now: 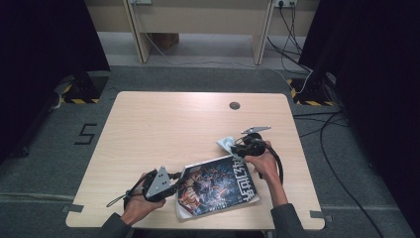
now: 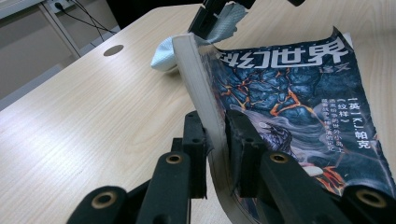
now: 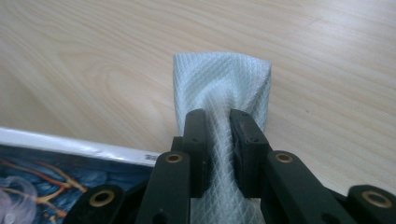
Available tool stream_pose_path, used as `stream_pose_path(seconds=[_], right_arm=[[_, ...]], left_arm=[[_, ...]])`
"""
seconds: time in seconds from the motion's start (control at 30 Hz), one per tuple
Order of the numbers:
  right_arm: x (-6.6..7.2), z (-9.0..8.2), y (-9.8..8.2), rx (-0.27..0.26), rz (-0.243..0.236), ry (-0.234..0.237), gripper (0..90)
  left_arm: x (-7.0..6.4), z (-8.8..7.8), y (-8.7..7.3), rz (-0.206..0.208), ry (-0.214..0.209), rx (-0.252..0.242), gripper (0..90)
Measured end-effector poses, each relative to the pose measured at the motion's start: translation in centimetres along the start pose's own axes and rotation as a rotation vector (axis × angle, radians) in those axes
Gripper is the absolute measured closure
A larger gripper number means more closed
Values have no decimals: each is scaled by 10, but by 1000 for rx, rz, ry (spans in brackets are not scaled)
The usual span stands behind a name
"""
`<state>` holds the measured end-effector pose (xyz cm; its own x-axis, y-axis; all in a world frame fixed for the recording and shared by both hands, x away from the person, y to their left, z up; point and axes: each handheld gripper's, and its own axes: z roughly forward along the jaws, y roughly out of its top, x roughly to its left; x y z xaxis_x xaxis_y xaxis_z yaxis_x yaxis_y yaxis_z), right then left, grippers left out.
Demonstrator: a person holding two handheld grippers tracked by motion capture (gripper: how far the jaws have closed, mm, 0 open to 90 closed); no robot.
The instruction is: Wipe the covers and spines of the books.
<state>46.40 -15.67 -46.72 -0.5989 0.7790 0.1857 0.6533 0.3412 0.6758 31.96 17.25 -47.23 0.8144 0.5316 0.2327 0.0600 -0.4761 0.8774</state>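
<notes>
Closest to the near edge of the table (image 1: 148, 119) are the person's two forearms, one hand on each gripper. Between them lies one magazine (image 1: 218, 186), cover up, dark blue with orange streaks and large white characters across its top. It sits toward the near right part of the tabletop, slightly askew.

On the left, the left gripper (image 1: 174, 184) comes in at the magazine's spine side. In the left gripper view its black jaws are clamped on the magazine's (image 2: 280, 93) edge, the thick block of pages pinched between the two pads and lifted a little off the wood, so that the edge curves upward.

Over on the right, the right gripper (image 1: 236, 148) sits at the magazine's far corner with one pale blue cloth (image 1: 225, 144) bunched in it. In the right gripper view the jaws are squeezed tight on the cloth (image 3: 219, 93), whose waffle weave fans out beyond the pads onto bare wood just beside the magazine's white edge (image 3: 70, 142). The left gripper view shows the same cloth (image 2: 168, 56) touching the magazine's far corner.

Little else is on the tabletop: a single round cable hole (image 1: 235, 105) near the far edge, well apart from the work. Beyond the table stand a wooden frame (image 1: 198, 25), loose cables (image 1: 297, 54) on the grey floor, and dark curtains on both sides. A number five (image 1: 85, 134) is taped on the floor at the left.
</notes>
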Motion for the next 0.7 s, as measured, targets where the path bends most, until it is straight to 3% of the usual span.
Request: stream_pose_path(seconds=[0.17,0.23,0.33,0.37,0.53,0.7], right_arm=[[-20,7,-8,2,48,-73,777],[-24,7,-11,3,64,-80,778],[-28,6,-12,21,34,-126,778],[-29,5,-13,23,46,-129,779],[-29,3,-14,17,51,-135,784],[-13,-1,-11,-10,42,-60,784]], left_arm=[[0,0,1,-1,-1,-3,786],[-1,0,1,1,-2,-2,786],[-1,0,0,-1,-4,-2,785],[-1,0,0,-1,-2,-1,785],[0,0,-1,-7,-2,7,784],[1,1,-2,-15,0,8,782]])
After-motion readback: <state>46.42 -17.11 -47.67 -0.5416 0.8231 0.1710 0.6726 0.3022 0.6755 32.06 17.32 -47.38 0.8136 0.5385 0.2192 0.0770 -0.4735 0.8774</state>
